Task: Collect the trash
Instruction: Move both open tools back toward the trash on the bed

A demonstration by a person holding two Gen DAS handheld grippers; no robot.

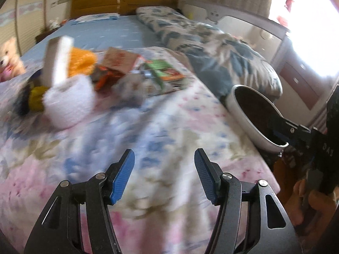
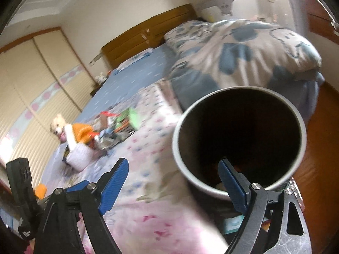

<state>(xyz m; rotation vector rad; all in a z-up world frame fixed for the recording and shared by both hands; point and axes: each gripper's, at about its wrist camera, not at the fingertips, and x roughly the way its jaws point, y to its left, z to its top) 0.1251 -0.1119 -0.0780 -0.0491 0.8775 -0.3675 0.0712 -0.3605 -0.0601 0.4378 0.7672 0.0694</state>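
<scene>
Trash pile on bed: light, crushable wrappers and paper, best pinched at a raised edge; left gripper and right gripper fingers spread, empty.

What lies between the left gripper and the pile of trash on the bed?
Only bare floral bedspread separates the left gripper from the trash pile, in the left wrist view.
</scene>
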